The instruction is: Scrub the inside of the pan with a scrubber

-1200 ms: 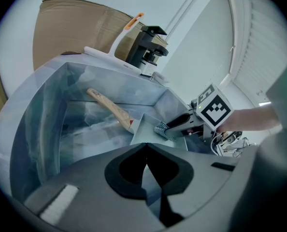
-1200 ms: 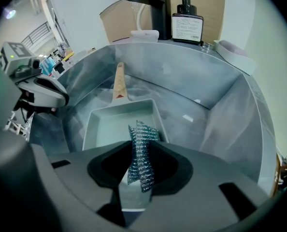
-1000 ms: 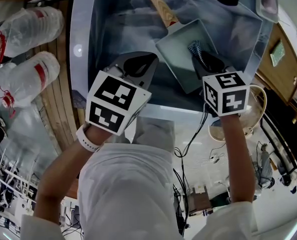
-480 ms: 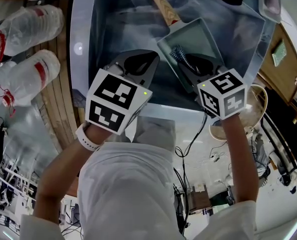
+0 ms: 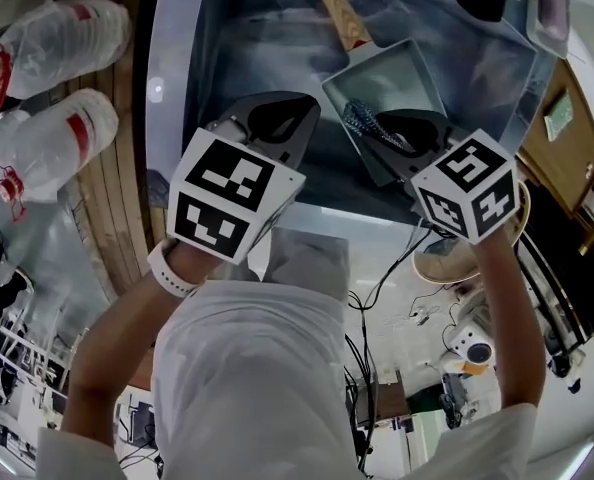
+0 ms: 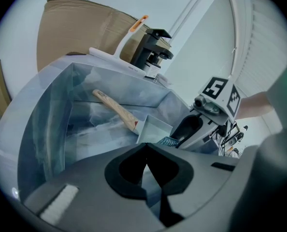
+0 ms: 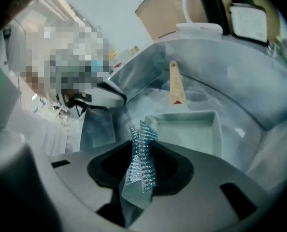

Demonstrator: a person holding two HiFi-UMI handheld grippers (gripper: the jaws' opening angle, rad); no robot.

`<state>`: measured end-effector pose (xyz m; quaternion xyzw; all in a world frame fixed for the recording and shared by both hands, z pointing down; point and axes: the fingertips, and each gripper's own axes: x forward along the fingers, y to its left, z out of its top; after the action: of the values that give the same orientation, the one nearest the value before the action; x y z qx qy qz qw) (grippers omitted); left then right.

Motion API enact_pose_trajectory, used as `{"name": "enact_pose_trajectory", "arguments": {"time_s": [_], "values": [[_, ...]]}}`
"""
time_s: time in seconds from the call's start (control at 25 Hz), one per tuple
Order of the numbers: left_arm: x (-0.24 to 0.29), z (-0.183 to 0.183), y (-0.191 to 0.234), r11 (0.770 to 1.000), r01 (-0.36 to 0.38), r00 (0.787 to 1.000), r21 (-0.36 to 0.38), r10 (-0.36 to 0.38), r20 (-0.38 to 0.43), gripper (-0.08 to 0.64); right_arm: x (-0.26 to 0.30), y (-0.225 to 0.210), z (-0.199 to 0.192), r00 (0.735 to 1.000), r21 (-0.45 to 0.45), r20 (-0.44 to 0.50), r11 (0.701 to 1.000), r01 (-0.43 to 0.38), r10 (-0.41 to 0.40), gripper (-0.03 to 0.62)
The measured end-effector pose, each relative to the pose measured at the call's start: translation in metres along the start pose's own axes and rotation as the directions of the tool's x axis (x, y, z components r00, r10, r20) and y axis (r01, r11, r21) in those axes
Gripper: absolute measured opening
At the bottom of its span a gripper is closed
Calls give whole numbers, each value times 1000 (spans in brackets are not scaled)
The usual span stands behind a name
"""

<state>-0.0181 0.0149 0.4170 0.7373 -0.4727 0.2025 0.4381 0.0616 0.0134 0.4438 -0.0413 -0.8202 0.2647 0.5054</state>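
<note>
Bottles: two clear plastic bottles with red bands lie on their sides on the wooden slatted surface, just beside the left rim of the sink
Sink: a deep grey steel sink with a pale rim; the head view looks straight down into it, and its walls are streaked and shiny
Left gripper: the grey left gripper with its black-and-white marker cube hangs over the sink's near left part; its jaws are pressed together at the tips and hold nothing, and it is apart from the pan
Handle: a light wooden handle with a red collar where it joins the pan runs from the pan towards the sink's far wall
Scrubber: a blue-silver mesh scrubber stands up from the right jaws at the pan's near left corner; whether it touches the pan floor cannot be told
Pan: a pale rectangular metal pan with low straight walls lies in the right half of the sink, open side up
Right gripper: the grey right gripper is over the pan's near rim, its jaws pinching the scrubber between them
</note>
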Motion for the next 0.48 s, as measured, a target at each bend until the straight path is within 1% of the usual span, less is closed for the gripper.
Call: {"name": "enact_pose_trajectory", "arguments": {"time_s": [0.04, 0.08, 0.12, 0.2, 0.24, 0.28, 0.32, 0.4, 0.48], "values": [[-1, 1, 1, 1000, -2, 1000, -2, 2, 4, 5, -6, 1, 2, 999, -88, -36, 996, 26, -30, 109], [-2, 1, 1, 1000, -3, 1000, -4, 3, 7, 5, -11, 2, 3, 995, -180, -70, 982, 51, -64, 110], [-3, 2, 1, 1000, -4, 1000, -6, 4, 10, 5, -17, 2, 5, 991, -264, -98, 962, 66, -94, 110], [-5, 3, 1, 1000, -3, 1000, -8, 3, 16, 5, -27, 1, 7, 980, -411, -144, 909, 70, -140, 110], [-5, 4, 0, 1000, -3, 1000, -10, 3, 19, 5, -32, -2, 8, 973, -485, -164, 872, 65, -164, 110], [-5, 4, 0, 1000, -2, 1000, -12, 3, 21, 5, -36, -5, 8, 965, -559, -184, 827, 55, -189, 112], [-4, 4, 1, 1000, -2, 1000, -15, 2, 24, 5, -39, -8, 8, 956, -630, -201, 776, 40, -212, 112], [-4, 5, 1, 1000, -2, 1000, -24, 2, 29, 5, -43, -12, 8, 946, -754, -225, 656, -18, -232, 112], [-5, 5, 2, 999, -4, 999, -33, 5, 36, 5, -45, -13, 6, 939, -841, -253, 533, -96, -232, 112]]}}
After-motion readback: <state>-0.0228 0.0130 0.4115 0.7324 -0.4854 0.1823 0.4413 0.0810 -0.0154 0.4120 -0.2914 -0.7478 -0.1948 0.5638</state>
